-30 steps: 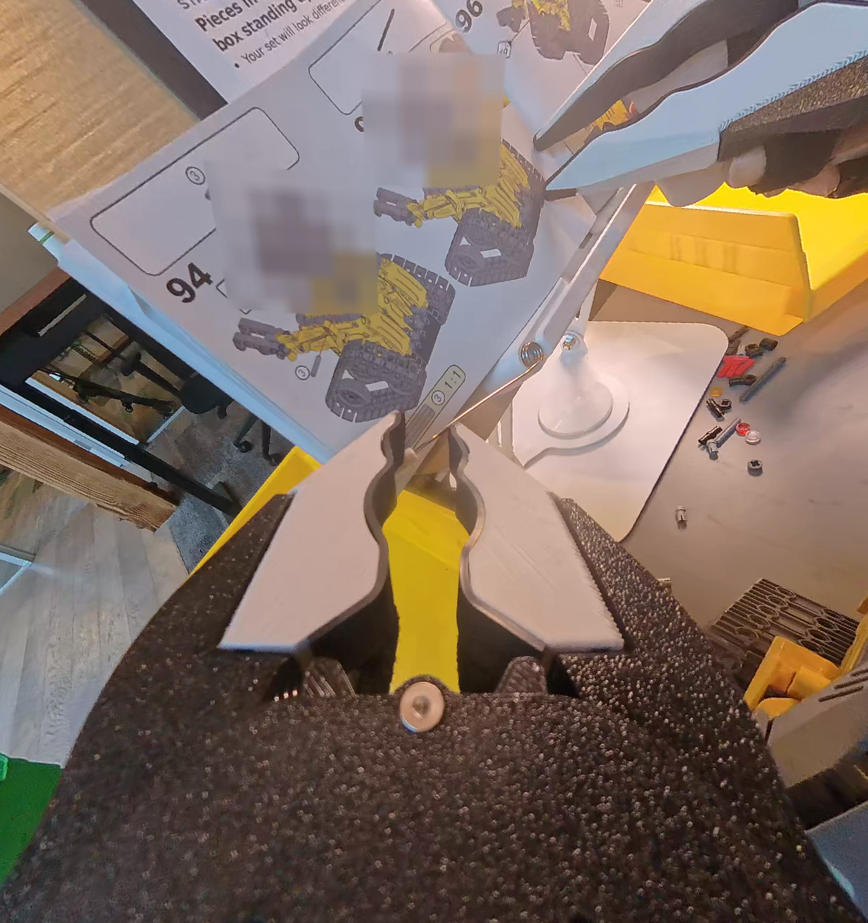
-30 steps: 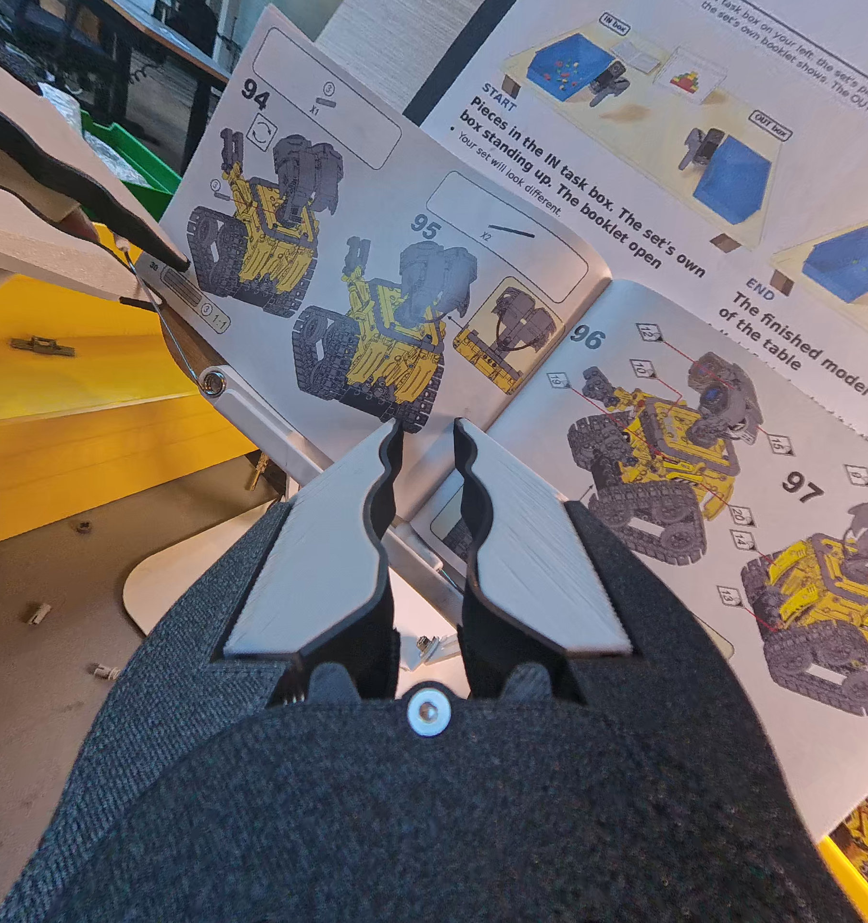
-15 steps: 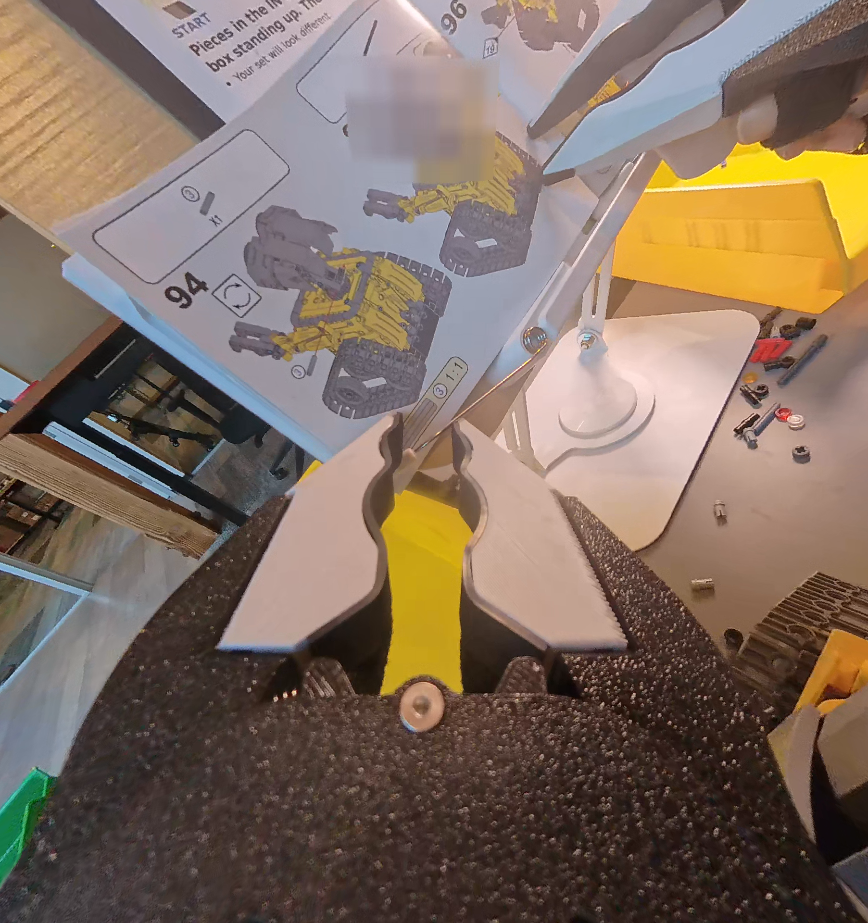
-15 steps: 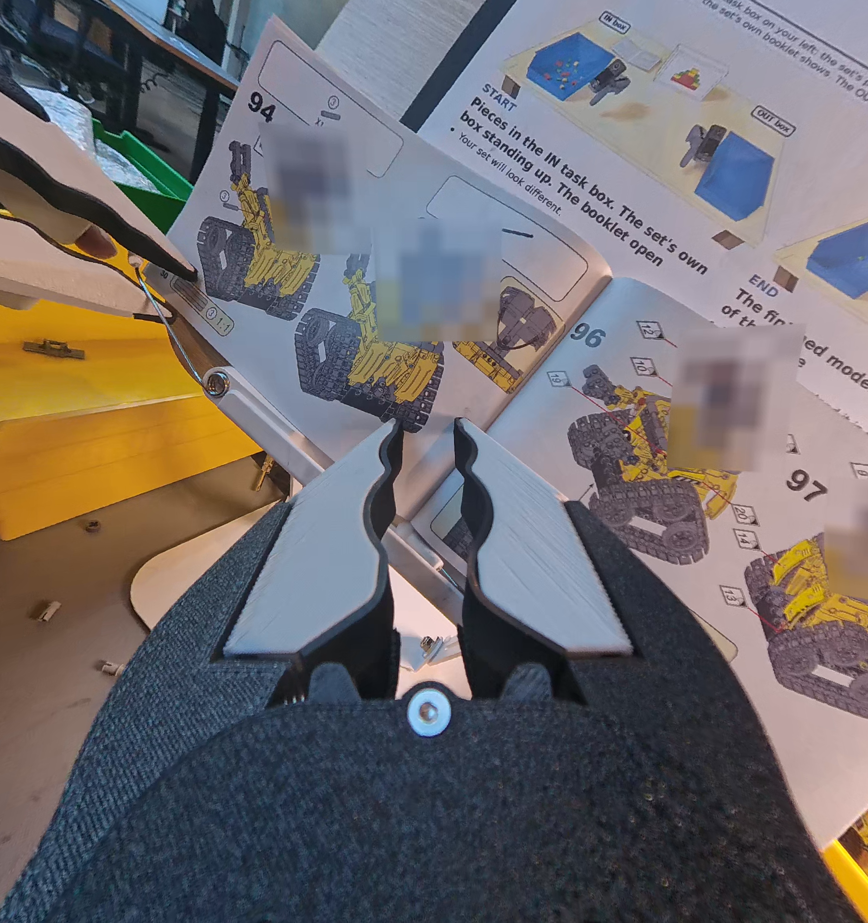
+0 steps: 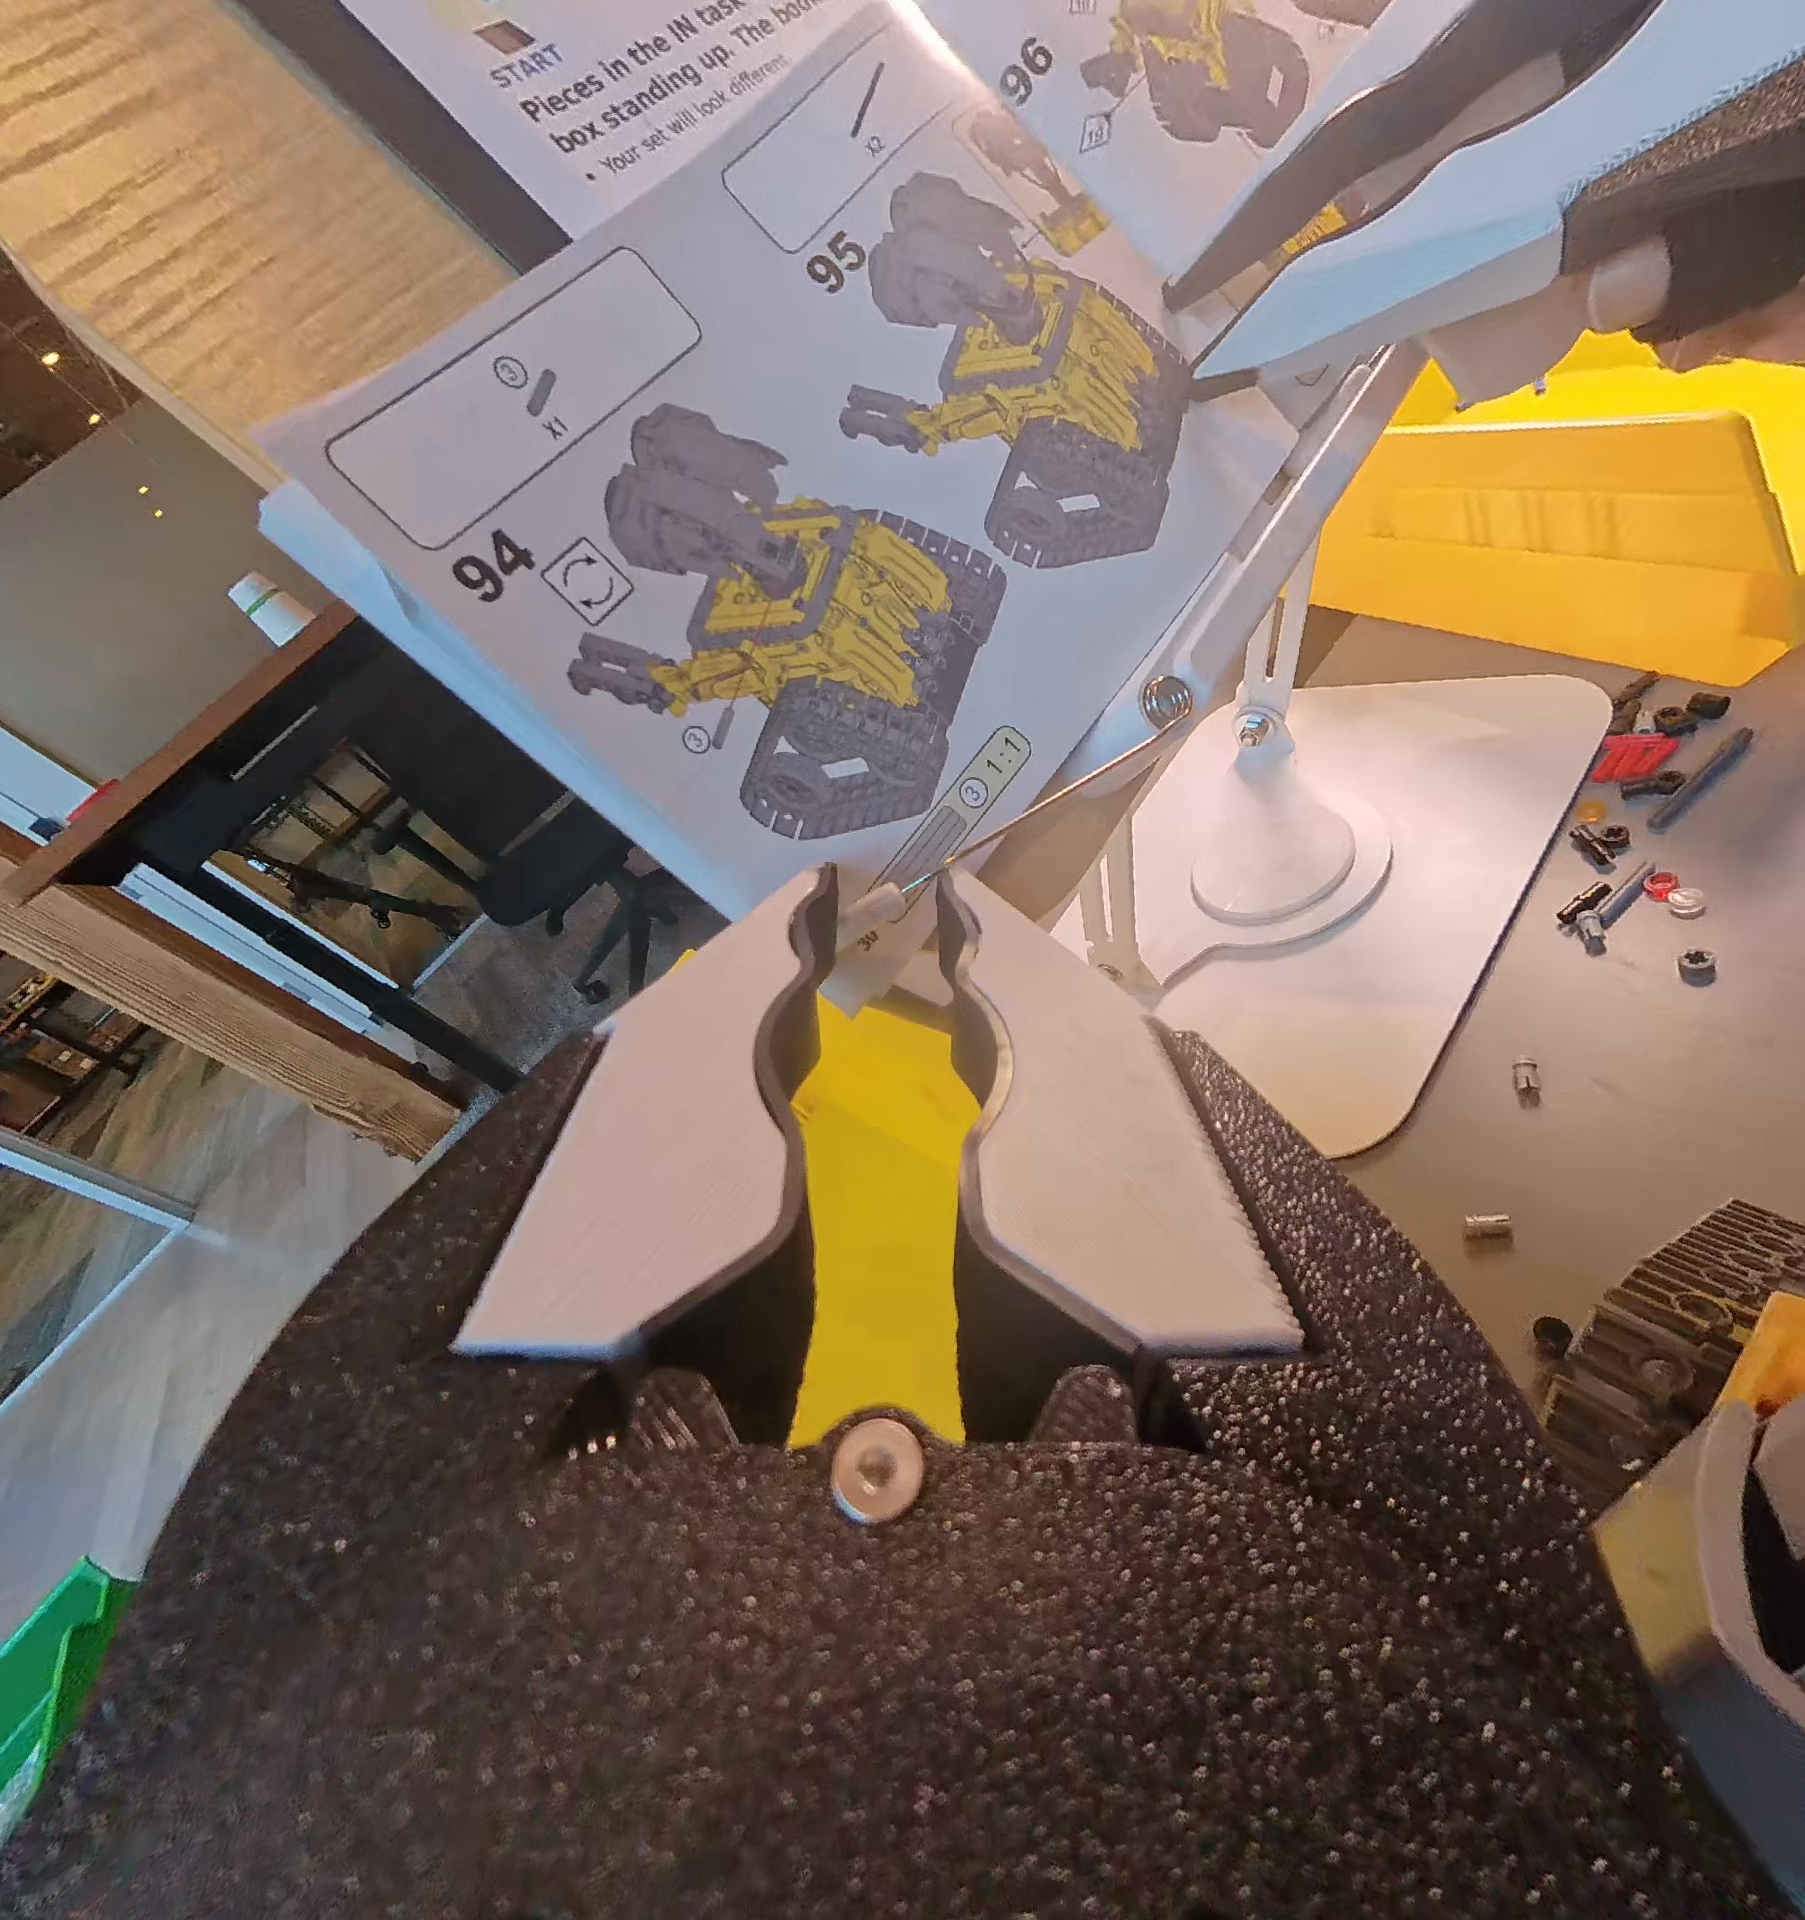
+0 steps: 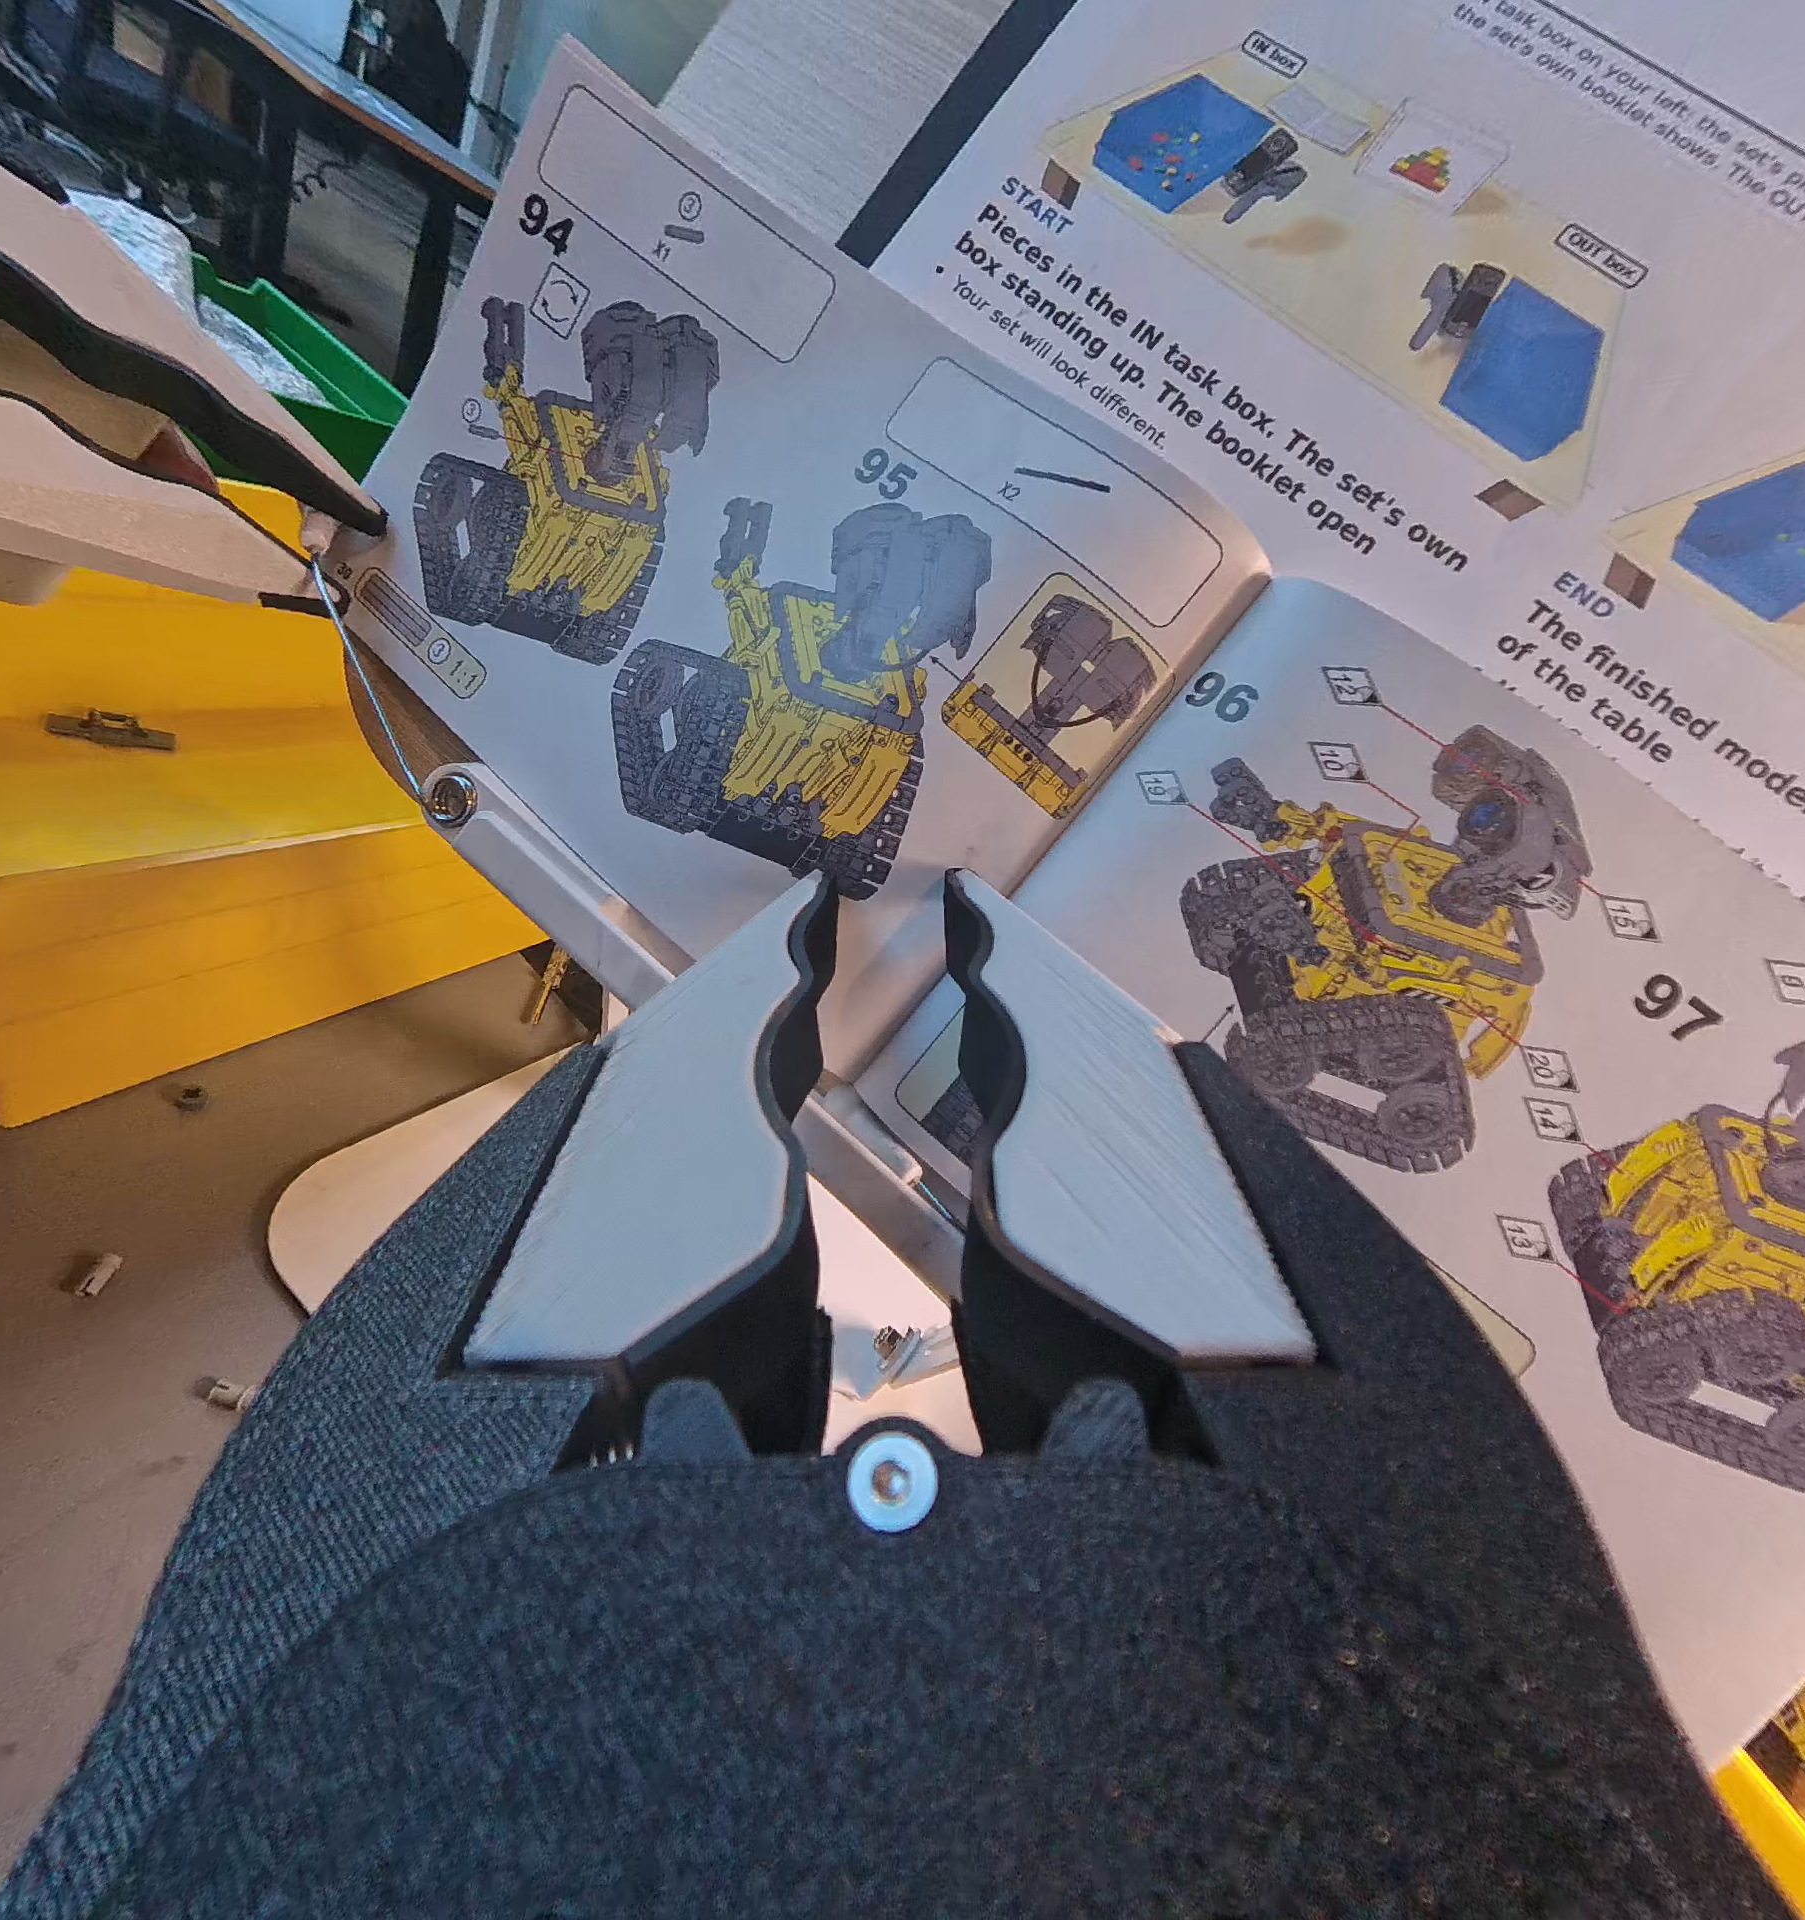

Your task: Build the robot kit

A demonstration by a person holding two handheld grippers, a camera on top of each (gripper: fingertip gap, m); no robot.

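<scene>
the left gripper (image 5: 885, 902) had its jaws a little apart around the lower corner of the open instruction booklet (image 5: 773, 499) and the white-tipped end of the wire page clip (image 5: 1033, 805); whether it pinched them could not be told. the booklet leaned on a white stand (image 5: 1282, 831) on the grey table (image 5: 1656, 1091), yellow bin (image 5: 1604, 561) behind. the right gripper (image 6: 887, 894) hovered open and empty before the booklet's lower middle, near the fold.

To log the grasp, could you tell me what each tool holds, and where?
The left tool appears to pinch the wire page clip by its white-capped tip; the right tool holds nothing.
</scene>
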